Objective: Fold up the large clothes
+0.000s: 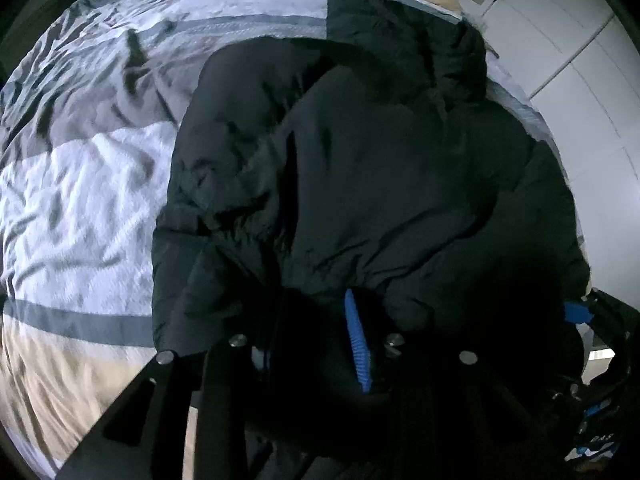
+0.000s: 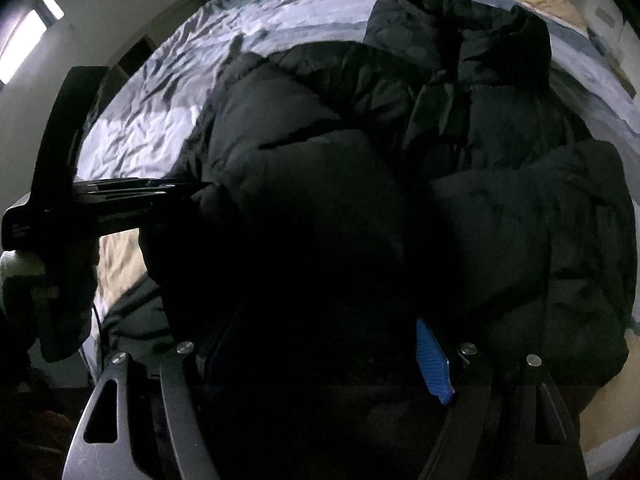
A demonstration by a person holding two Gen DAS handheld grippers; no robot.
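A large black puffer jacket [image 1: 360,168] lies on the bed, its hood toward the far end; it also fills the right wrist view [image 2: 400,160]. My left gripper [image 1: 312,332] is at the jacket's near hem, one blue pad [image 1: 358,344] showing, with fabric bunched between the fingers. My right gripper [image 2: 320,344] is wide apart around the near hem, its blue pad [image 2: 432,360] showing at the right. The left gripper's body [image 2: 80,200] shows in the right wrist view at the left, touching the jacket's edge.
The bed cover [image 1: 80,184] is white, grey and beige striped, wrinkled, spreading left of the jacket. A white wardrobe [image 1: 580,60] stands at the right beyond the bed. The other gripper [image 1: 592,360] shows at the lower right. A window [image 2: 24,40] is at the far left.
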